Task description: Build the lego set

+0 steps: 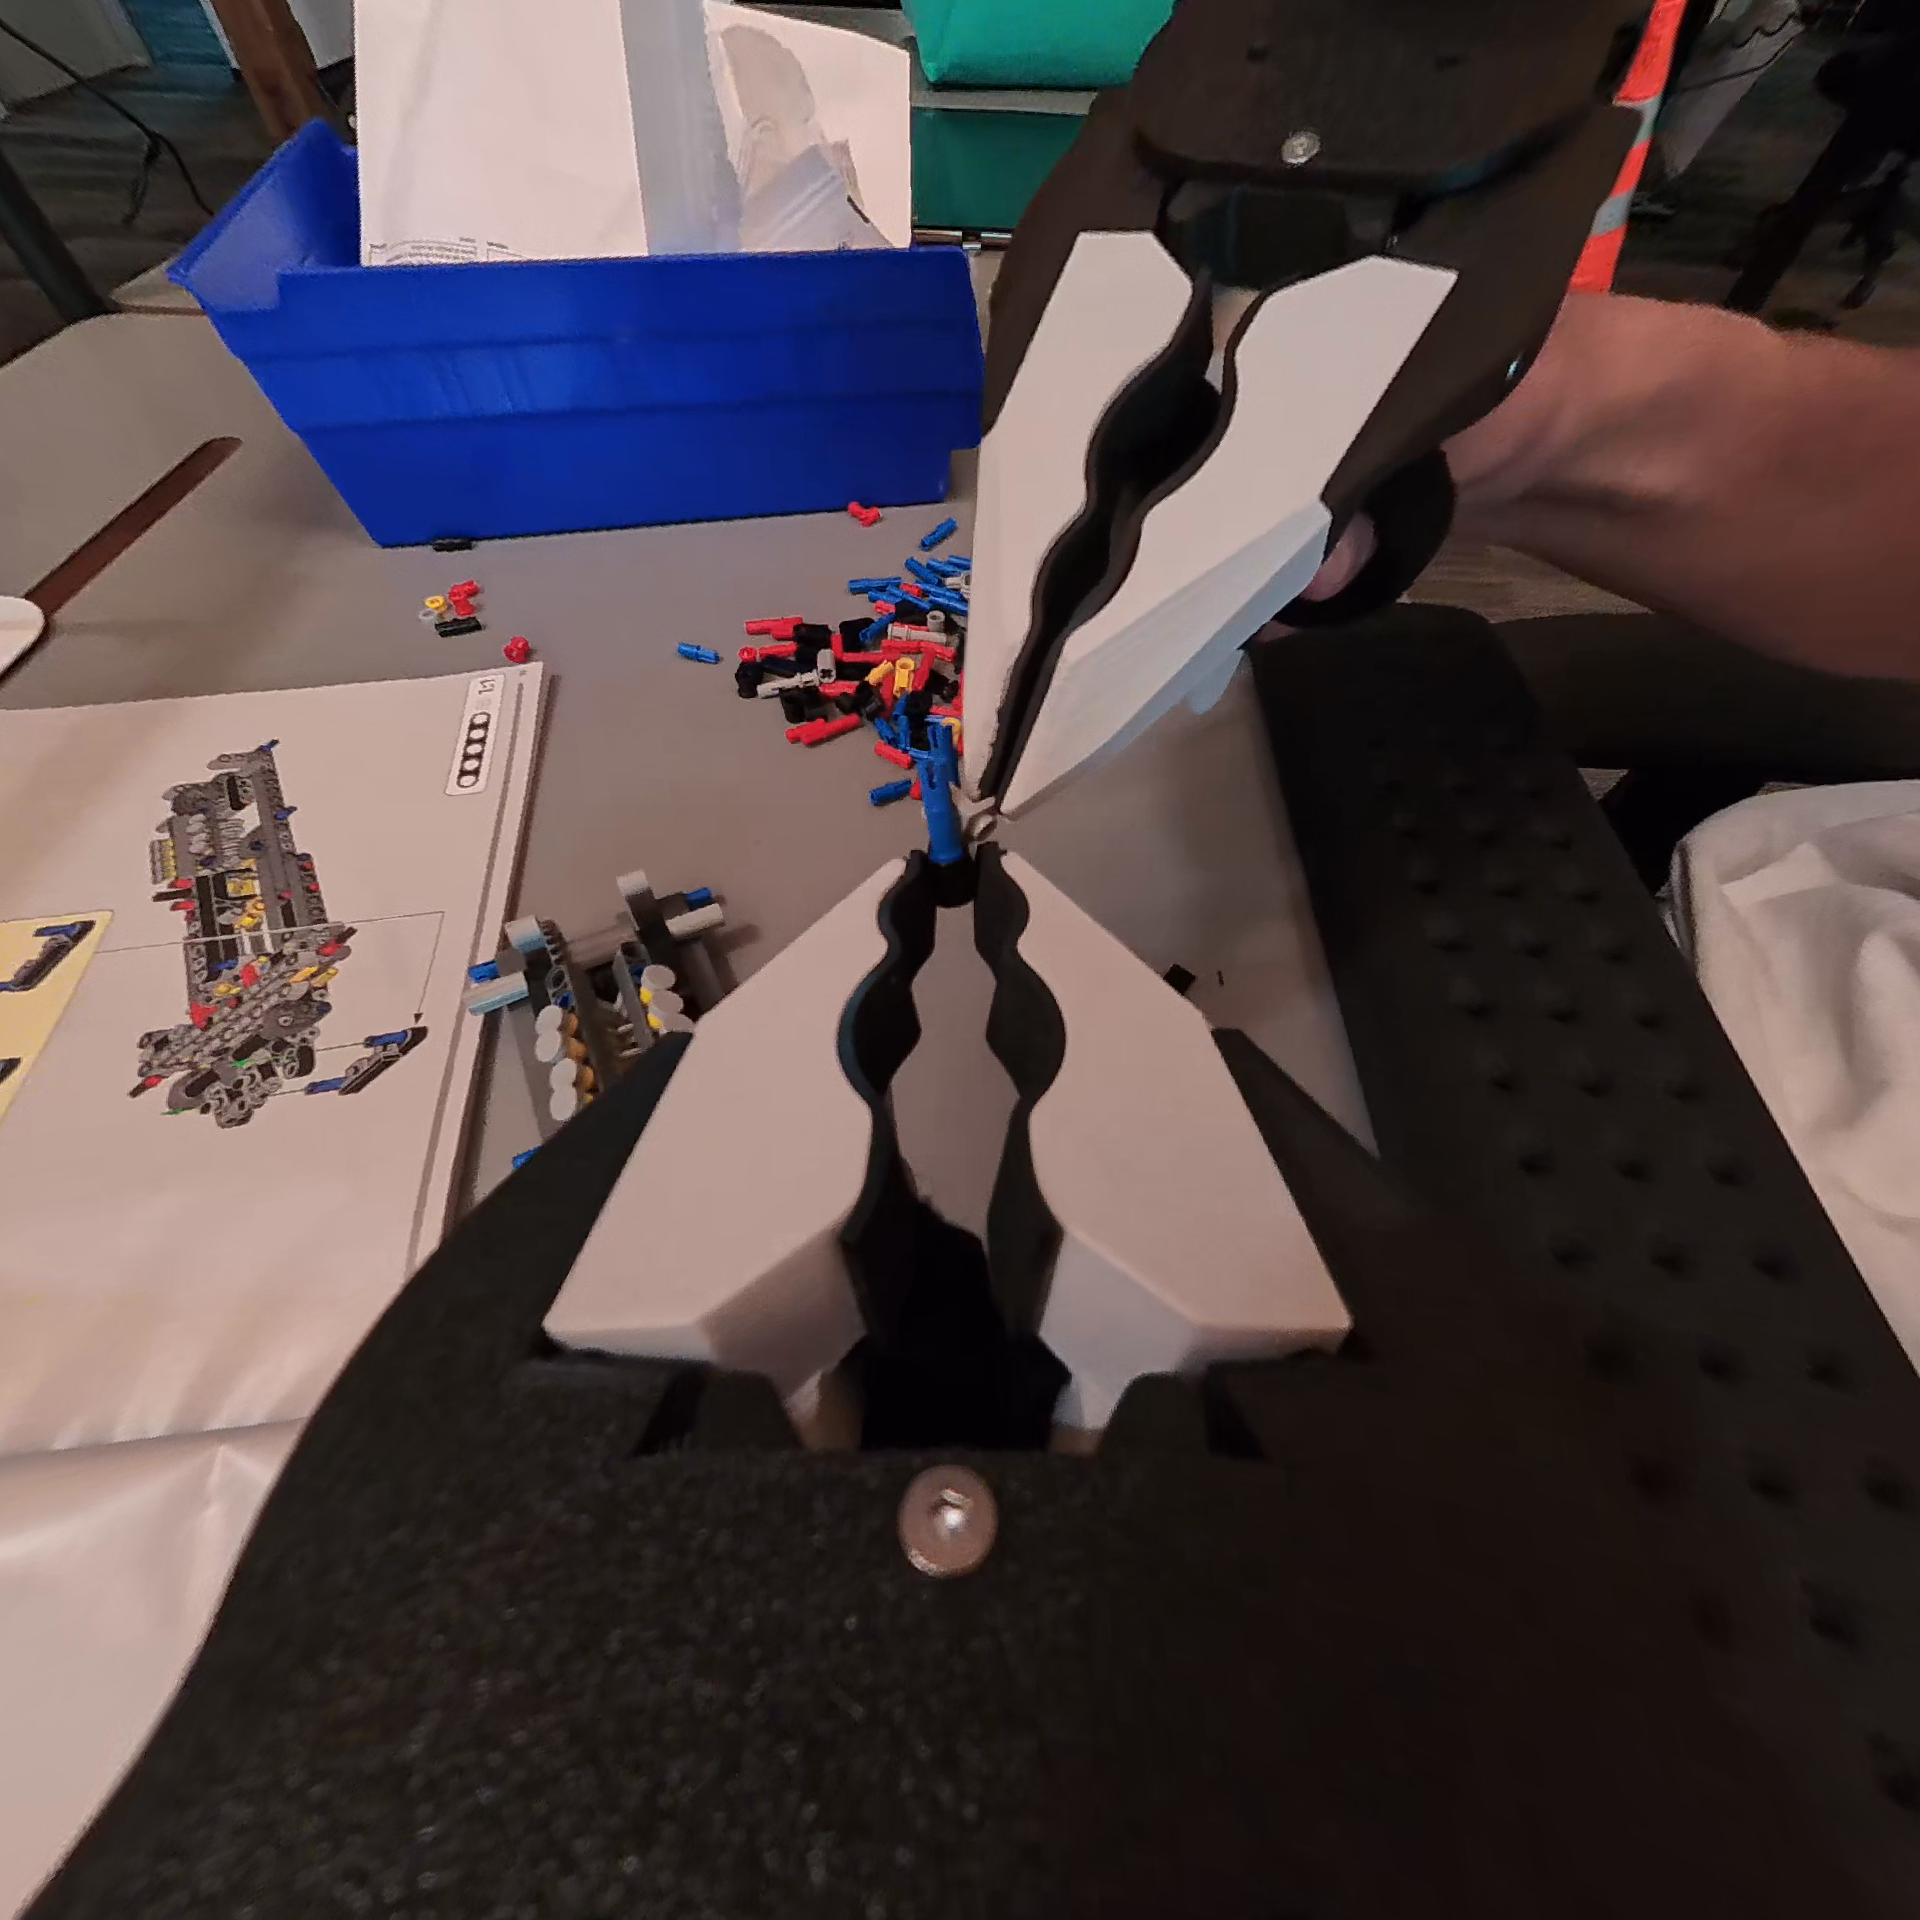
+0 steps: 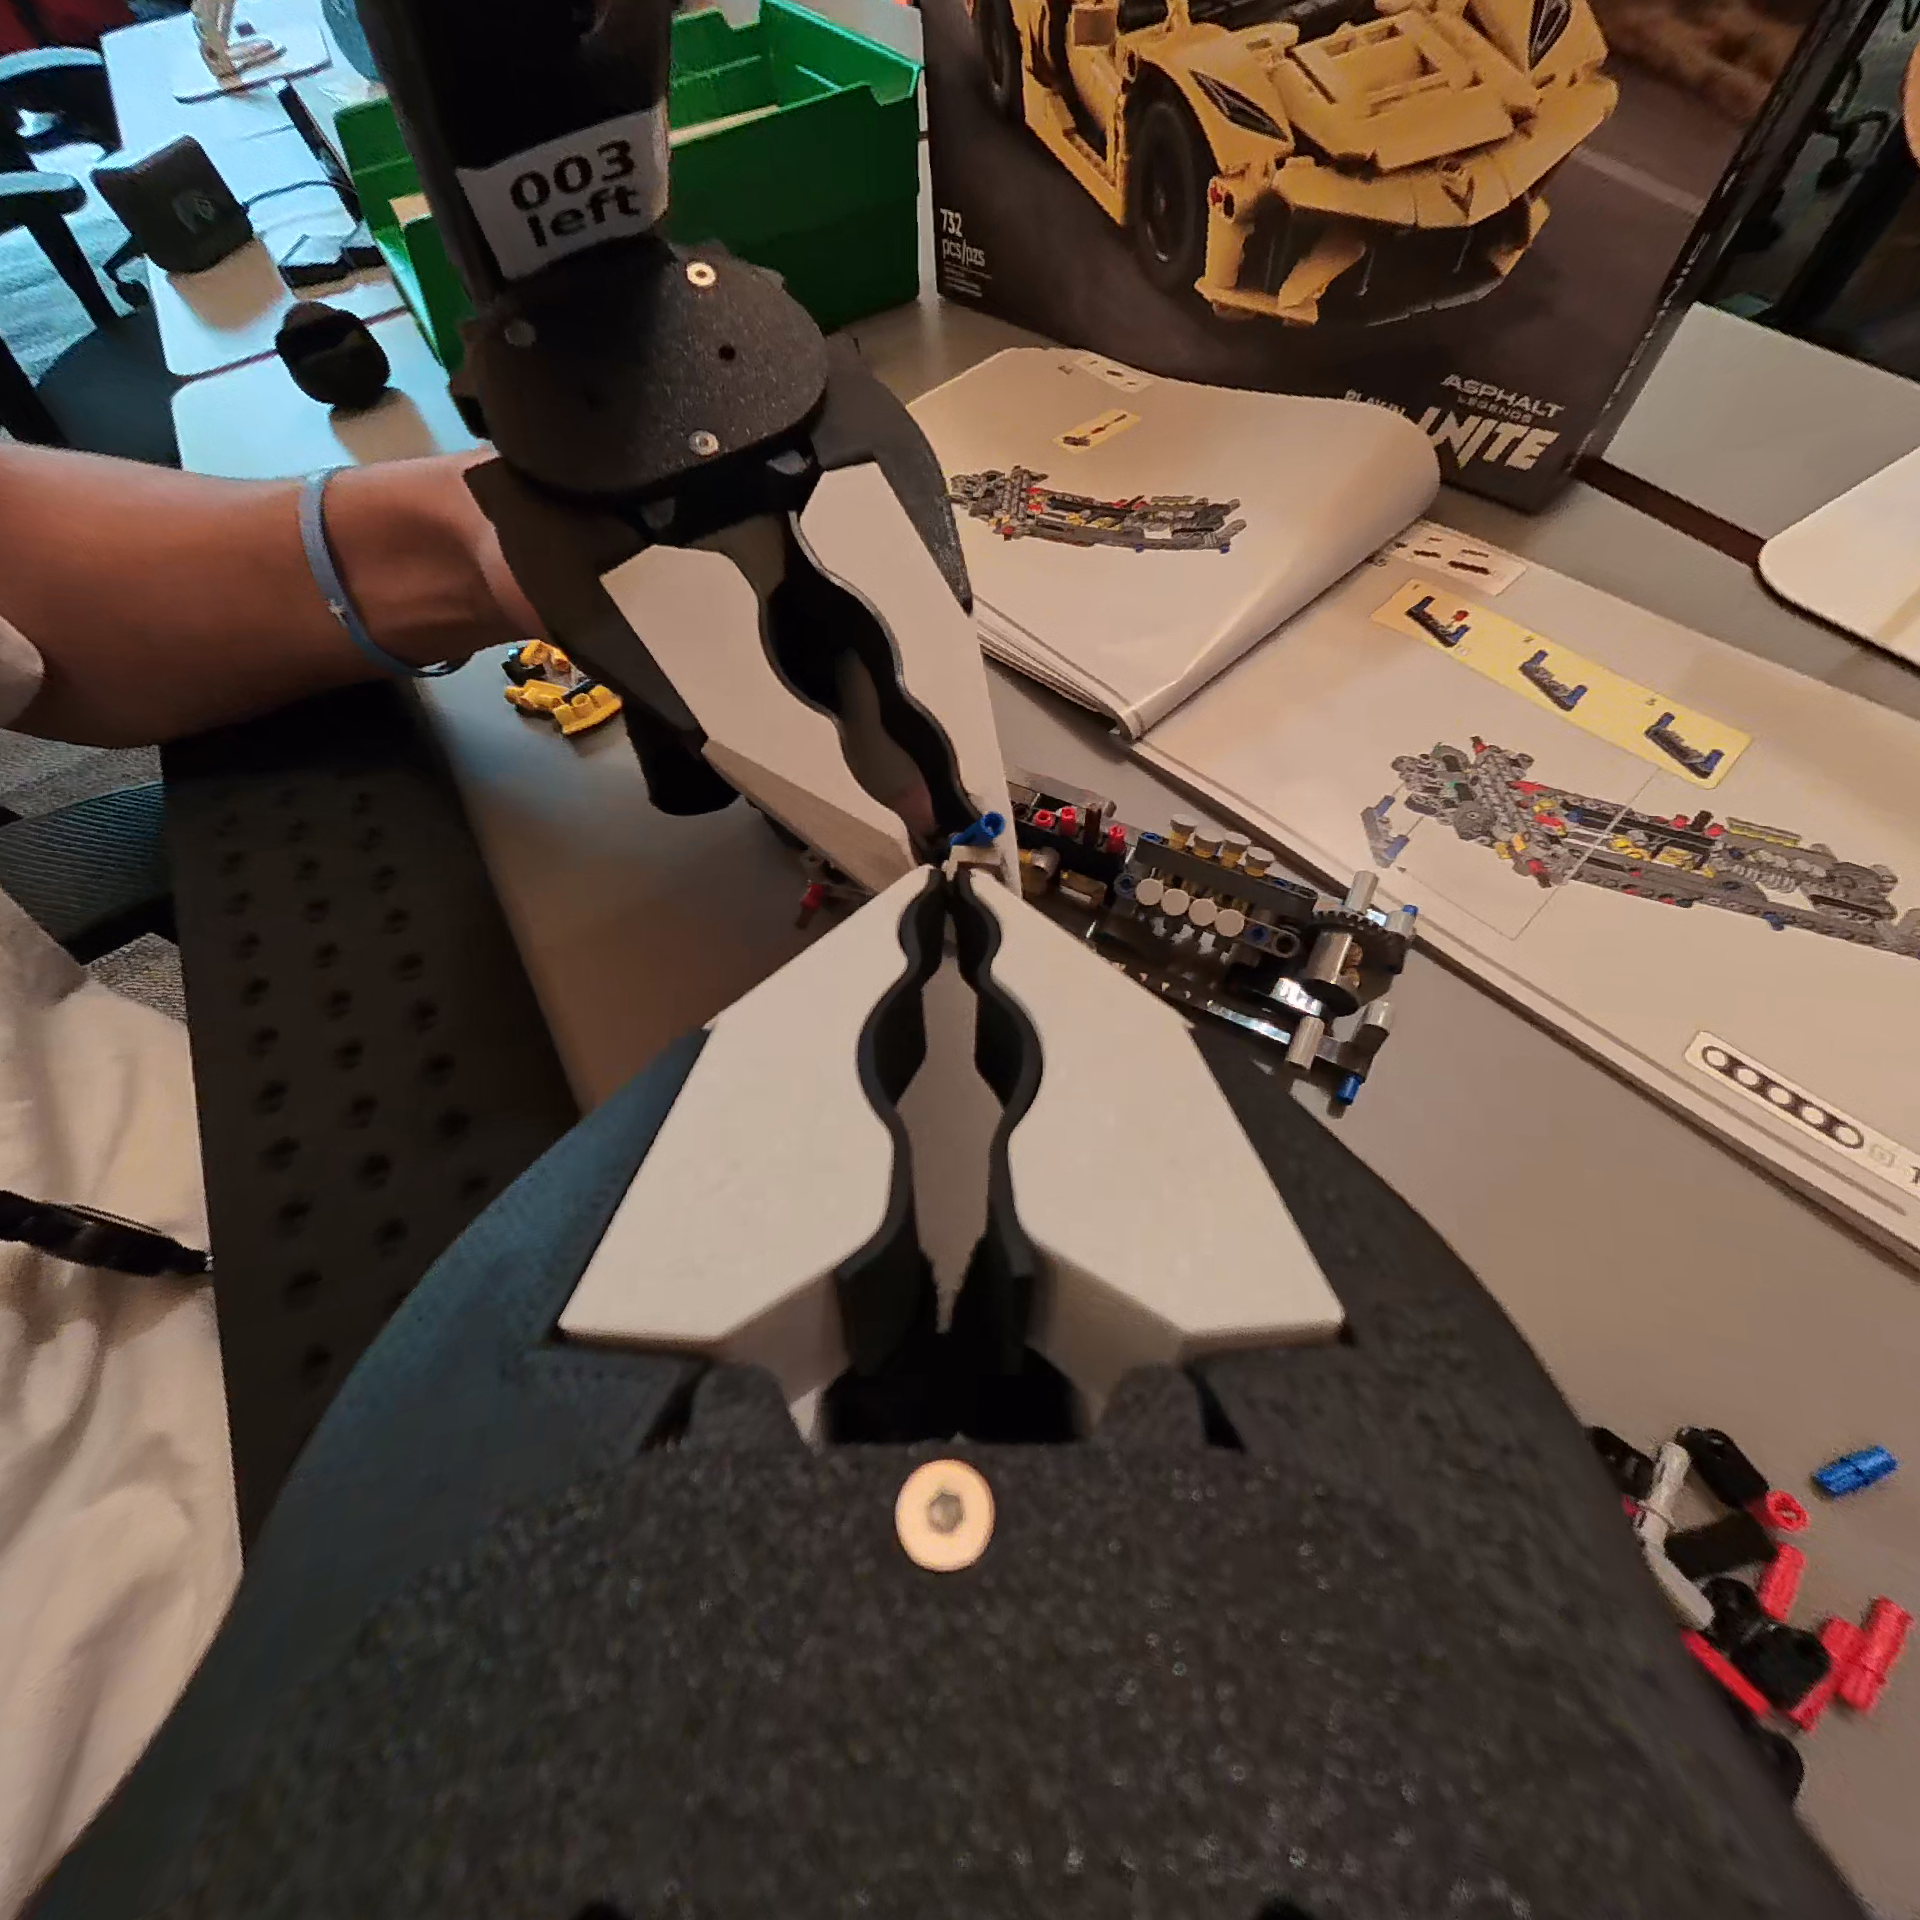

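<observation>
A grey tabletop (image 1: 644, 748) carried the work, with other desks and chairs dim in the background. Toward its far left part stood a blue bin (image 1: 582, 384) holding white paper sheets (image 1: 623, 125). Nearer, at the left edge of the left wrist view, an open instruction booklet (image 1: 239, 997) lay flat. Just beside the booklet's right edge rested the partly built grey lego assembly (image 1: 603, 997), with pale round studs and small blue pins on it. Farther toward the middle of the tabletop a loose pile of red, blue and black pieces (image 1: 862, 675) was scattered, a few strays lying apart near the bin.

Above the near edge of the tabletop the two grippers met tip to tip. The left gripper (image 1: 948, 862) had its fingers clamped on a blue pin (image 1: 940, 800) that stood up out of the tips. The right gripper (image 1: 982, 805) came down from the upper right, its fingers pinched on a small pale grey piece (image 1: 982, 826) that touched the pin's side.

In the right wrist view the right gripper (image 2: 951, 883) pointed at the left gripper (image 2: 961, 831), the blue pin (image 2: 982, 828) showing between them. Behind stood a green bin (image 2: 810, 177) and, toward the far right corner, the set's box (image 2: 1299, 208) picturing a yellow car. More red and black pieces (image 2: 1756, 1590) lay at the near right.
</observation>
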A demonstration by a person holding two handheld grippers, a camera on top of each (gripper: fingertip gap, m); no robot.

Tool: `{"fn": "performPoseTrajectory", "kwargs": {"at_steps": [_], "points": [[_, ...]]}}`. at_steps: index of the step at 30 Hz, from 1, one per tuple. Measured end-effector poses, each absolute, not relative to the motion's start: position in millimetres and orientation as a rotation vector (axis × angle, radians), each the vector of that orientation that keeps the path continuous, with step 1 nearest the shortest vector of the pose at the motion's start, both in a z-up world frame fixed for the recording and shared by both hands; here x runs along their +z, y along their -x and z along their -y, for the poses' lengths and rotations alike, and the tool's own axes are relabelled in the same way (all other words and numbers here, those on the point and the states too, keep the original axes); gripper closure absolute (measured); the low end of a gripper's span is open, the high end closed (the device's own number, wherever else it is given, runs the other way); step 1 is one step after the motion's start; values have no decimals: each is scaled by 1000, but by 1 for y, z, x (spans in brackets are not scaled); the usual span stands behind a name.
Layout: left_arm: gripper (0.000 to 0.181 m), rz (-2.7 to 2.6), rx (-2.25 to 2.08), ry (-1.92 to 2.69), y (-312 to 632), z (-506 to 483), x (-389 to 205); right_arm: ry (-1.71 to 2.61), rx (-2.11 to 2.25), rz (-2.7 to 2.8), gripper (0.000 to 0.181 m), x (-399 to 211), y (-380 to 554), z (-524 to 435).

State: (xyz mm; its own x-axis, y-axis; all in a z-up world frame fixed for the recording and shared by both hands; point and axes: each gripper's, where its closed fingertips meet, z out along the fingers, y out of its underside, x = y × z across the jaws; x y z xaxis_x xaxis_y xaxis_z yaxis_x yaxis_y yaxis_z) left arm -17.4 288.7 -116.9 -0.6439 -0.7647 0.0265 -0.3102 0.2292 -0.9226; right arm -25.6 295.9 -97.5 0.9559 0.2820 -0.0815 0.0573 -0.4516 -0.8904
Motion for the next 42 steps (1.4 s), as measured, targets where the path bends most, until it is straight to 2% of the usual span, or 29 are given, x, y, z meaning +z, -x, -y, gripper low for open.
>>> {"fn": "performPoseTrajectory", "kwargs": {"at_steps": [7, 15, 29, 31, 36, 42], "points": [[175, -2086, -1298, 934, 16, -292, -121, 2108, 174, 337, 181, -102, 22, -291], [175, -2063, -1368, 972, 16, -293, -114, 2201, 119, 430, 181, -111, 26, -287], [176, -2067, -1382, 1040, 14, -296, -118, 2149, 112, 401, 181, -105, 25, -291], [176, -2059, -1299, 1063, 11, -306, -122, 2228, 120, 446, 181, -114, 23, -283], [176, -2000, -1308, 1118, 5, -315, -120, 2770, 131, 611, 181, -167, 4, -228], [176, -1978, -1316, 1149, 4, -323, -120, 3190, 220, 609, 181, -196, -9, -178]]}}
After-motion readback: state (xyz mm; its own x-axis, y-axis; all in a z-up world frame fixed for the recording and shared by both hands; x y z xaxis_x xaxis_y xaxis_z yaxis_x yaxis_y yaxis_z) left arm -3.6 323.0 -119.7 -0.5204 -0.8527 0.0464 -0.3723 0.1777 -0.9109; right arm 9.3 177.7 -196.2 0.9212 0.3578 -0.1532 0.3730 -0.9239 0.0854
